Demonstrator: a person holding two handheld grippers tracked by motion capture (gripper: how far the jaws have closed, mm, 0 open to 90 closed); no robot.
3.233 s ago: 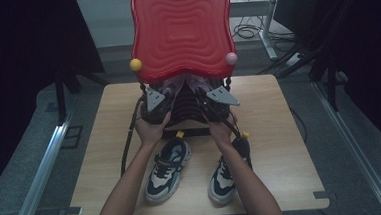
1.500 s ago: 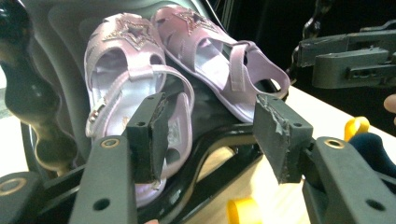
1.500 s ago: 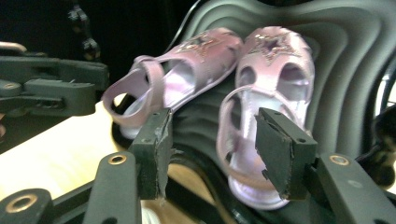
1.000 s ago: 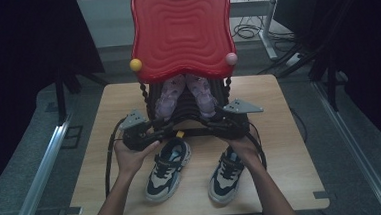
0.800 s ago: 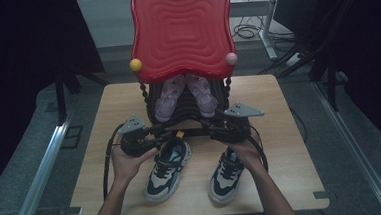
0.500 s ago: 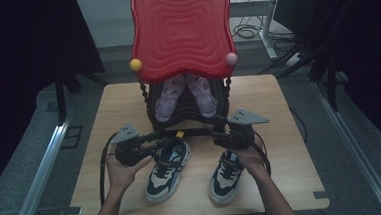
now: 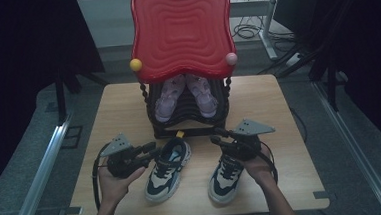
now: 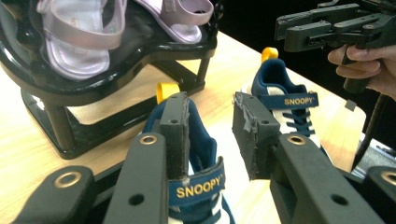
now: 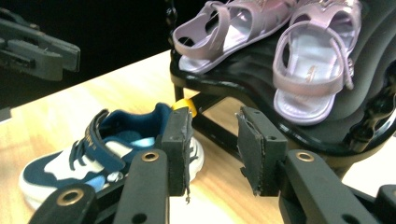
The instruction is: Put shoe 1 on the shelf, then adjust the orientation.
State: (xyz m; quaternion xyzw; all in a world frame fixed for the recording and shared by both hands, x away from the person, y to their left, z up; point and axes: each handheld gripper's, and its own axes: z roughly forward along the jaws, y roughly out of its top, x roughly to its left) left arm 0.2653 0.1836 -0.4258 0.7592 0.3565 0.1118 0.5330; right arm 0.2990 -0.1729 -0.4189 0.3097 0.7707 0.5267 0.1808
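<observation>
You are holding the left gripper [image 7: 148,151] in the lower left of the high view, its jaws standing apart with nothing between them and pointing at the left sneaker [image 7: 166,170]. In the left gripper view that shoe is lying right under the jaws: a navy upper, white panels, a navy strap lettered SNOOPY in yellow, and a yellow pull loop at the heel. It is sitting on the table [image 7: 113,109], just below centre in the high view, heel toward the black stand [image 7: 187,122] and toe toward you.

You are holding the right gripper [image 7: 219,137] right of centre in the high view, jaws also spread and gripping nothing, hovering over the heel end of the right sneaker [image 7: 224,176]. That shoe is showing the same navy and white colours, the same lettered strap and white laces, and it is lying beside its twin, apart from it, toes angled slightly outward.

The stand is carrying a pair of lilac sandals [image 7: 183,94] on its curved shelf, under the red wavy backboard [image 7: 181,32] in the upper centre of the frame. In the right gripper view the sandals [image 9: 299,70] are filling the upper right, glossy straps buckled, while the left sneaker [image 9: 98,149] is lying at lower left.
</observation>
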